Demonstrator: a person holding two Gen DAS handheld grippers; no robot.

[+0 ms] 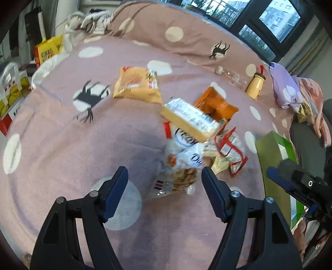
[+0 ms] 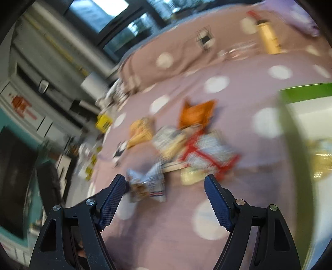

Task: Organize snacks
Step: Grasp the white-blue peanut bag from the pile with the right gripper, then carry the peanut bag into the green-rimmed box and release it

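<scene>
Both claws, left claw [image 1: 164, 187] and right claw [image 2: 166, 191], spread, gripping nothing. Most snack packets [image 1: 186, 135] lie heaped mid-bed [image 1: 51, 135], near the green box [image 1: 269, 153]; one yellowish item seems boxed. Sorting barely begun.

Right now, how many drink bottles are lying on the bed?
2: a cream bottle with a brown cap near the purple pillow, and a clear plastic bottle beside it. Others may be hidden.

A home bedroom: a bed [image 1: 62, 135] under a pink polka-dot cover, bedding heaped by a window [image 1: 259, 18].
</scene>
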